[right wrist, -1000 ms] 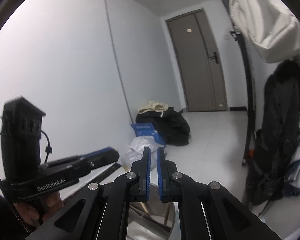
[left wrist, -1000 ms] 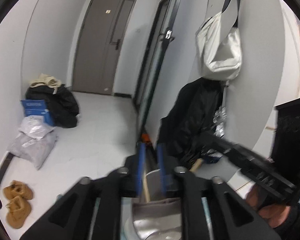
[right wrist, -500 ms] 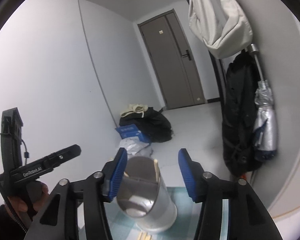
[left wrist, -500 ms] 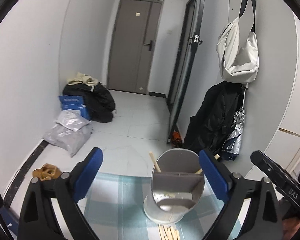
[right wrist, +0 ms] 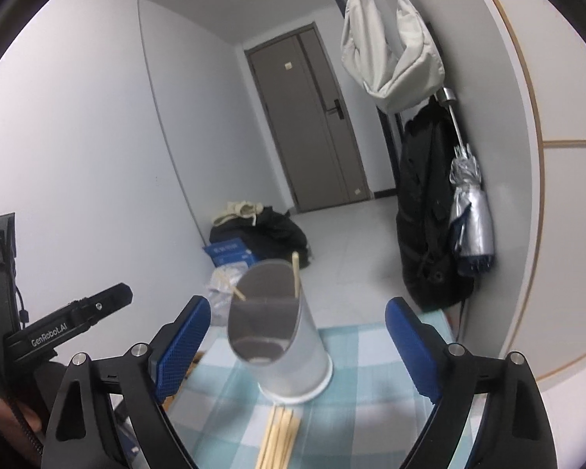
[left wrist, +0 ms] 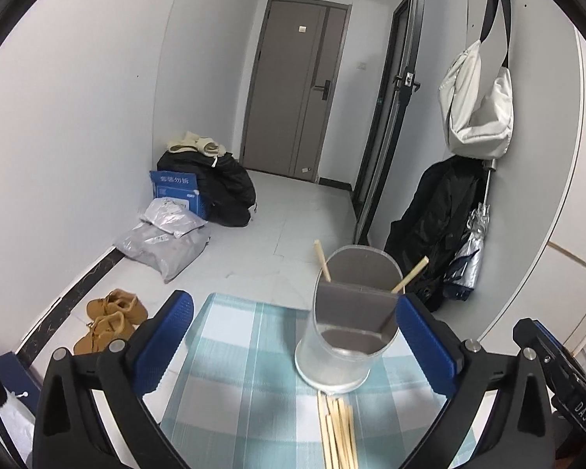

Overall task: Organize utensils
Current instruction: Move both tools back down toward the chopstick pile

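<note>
Left gripper (left wrist: 293, 336) and right gripper (right wrist: 297, 336) — jaws opening wide, empty — face a divided metal utensil holder (left wrist: 342, 332) (two chopsticks (left wrist: 322, 261) inside); loose chopsticks (left wrist: 338, 430) lie before it.

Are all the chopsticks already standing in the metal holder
No, only two sticks stand in the metal holder; a bundle of chopsticks lies flat on the checked cloth before it.

I see a white-walled hallway with a grey door (left wrist: 293, 90) at the end, pale tiled floor (left wrist: 293, 211), and a black coat (right wrist: 429, 211) hanging right.
</note>
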Demonstrator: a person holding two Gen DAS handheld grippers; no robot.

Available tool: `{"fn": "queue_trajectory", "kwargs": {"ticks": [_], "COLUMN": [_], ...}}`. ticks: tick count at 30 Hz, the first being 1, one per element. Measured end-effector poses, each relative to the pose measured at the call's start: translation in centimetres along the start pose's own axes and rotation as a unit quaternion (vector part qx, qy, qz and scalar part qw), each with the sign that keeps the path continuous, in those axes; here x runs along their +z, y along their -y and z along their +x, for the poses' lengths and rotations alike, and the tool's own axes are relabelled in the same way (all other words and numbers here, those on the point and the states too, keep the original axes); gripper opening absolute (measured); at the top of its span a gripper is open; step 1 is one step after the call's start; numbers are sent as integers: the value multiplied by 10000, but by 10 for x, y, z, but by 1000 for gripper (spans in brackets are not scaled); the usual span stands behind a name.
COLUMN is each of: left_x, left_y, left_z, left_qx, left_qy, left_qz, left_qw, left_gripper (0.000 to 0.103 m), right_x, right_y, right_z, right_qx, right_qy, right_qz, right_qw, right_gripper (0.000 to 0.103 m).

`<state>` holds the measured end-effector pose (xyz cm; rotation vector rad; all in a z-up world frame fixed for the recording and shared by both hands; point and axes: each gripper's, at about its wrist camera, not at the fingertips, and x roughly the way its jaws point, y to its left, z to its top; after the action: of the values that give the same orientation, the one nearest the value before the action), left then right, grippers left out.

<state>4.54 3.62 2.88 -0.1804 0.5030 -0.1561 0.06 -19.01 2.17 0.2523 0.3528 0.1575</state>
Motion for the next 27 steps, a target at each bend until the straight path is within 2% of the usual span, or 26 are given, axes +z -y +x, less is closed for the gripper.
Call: {"fn": "queue_trajectory", "kwargs": {"ticks": [5,11,15,18,25,27], "left_x": [-14,-31,-46,-55,-62,-64], "left_y": [-1,-7,-14,-19,-19,-19], "left_z": [0,5,15,22,38,44], "left_qx": [20,140,152,108,-6,-48], "left_qy": [-109,-81,-237,-343,-474,-577], "left_qz": [67,105,87,18,298,306], "left_qw": [9999,9998,9996,9994,9984,9979], "left_gripper": [102,102,102,102,102,102], "right_x": [-15,-40,-56,-69,-103,-110], "right_y": [-4,-5,-4,-5,-5,-5], "right_z": [-1,7,14,20,44,53], "right_qx": [-12,-56,-150,-180,-369,-421], "right_qy": [-267,-904,-1134,-1417,-2110,-2322], "right_qz": [-86,-155,-325,-394,-569,-598], "right_qw": [9996,9958,9929,9890,9751,9699], "right_gripper": [92,92,92,92,90,86]}}
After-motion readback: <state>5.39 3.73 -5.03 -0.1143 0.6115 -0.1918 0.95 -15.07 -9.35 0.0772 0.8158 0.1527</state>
